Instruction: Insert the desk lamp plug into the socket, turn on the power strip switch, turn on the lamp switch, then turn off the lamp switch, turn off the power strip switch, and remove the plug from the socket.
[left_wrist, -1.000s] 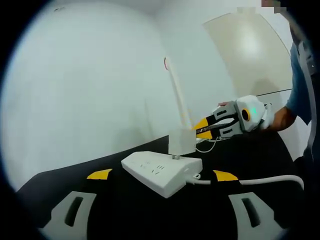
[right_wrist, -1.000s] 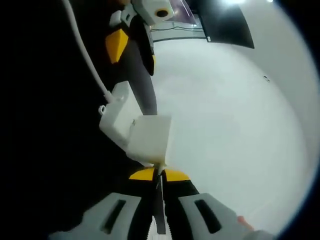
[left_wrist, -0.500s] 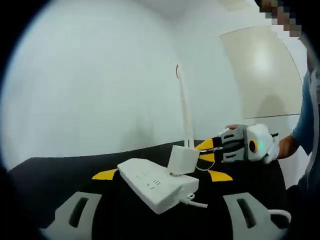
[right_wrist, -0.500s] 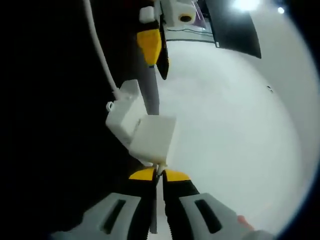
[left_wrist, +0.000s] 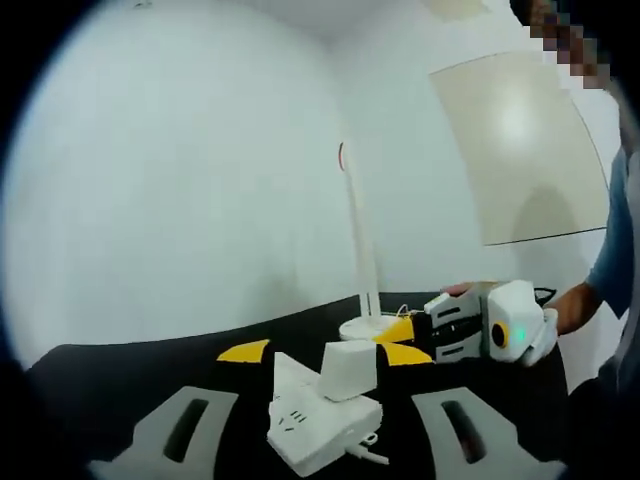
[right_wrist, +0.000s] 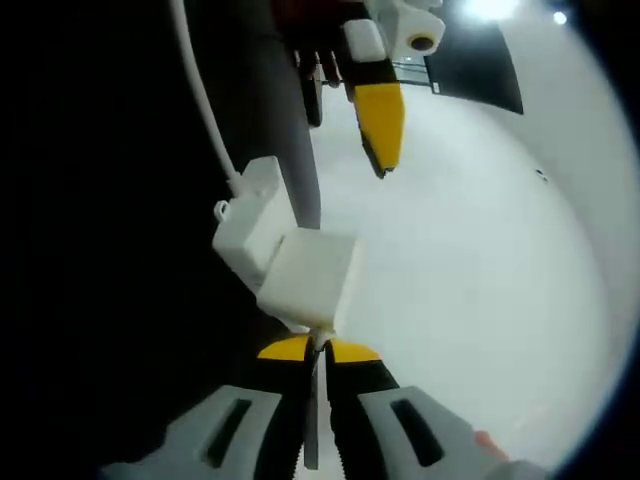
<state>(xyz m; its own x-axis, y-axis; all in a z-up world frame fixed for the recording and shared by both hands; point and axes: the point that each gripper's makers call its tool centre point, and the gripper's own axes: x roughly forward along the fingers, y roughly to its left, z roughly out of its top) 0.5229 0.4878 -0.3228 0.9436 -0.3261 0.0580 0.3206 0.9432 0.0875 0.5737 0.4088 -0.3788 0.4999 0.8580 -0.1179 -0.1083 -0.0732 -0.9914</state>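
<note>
A white power strip (left_wrist: 312, 438) lies on the black table (left_wrist: 120, 380), and the lamp's white cube plug (left_wrist: 349, 372) stands on its top face. Behind it rises the white desk lamp (left_wrist: 360, 250) on a round base. My left gripper (left_wrist: 325, 352) is open, its yellow tips either side of the plug and above the strip. My right gripper (left_wrist: 392, 332) comes in from the right. In the right gripper view that gripper (right_wrist: 317, 349) is shut on the thin lamp cord right where it leaves the plug (right_wrist: 310, 280), which sits on the strip (right_wrist: 248, 225).
The strip's thick white cable (right_wrist: 198, 90) runs off across the black table. The left gripper's yellow tip (right_wrist: 375, 115) hangs above the strip. A white wall (left_wrist: 180, 180) stands close behind the table. A person's blue sleeve (left_wrist: 612, 255) is at the right.
The left gripper has moved in over the strip, so the strip and plug now sit between its jaws. The right gripper stays shut on the cord at the plug.
</note>
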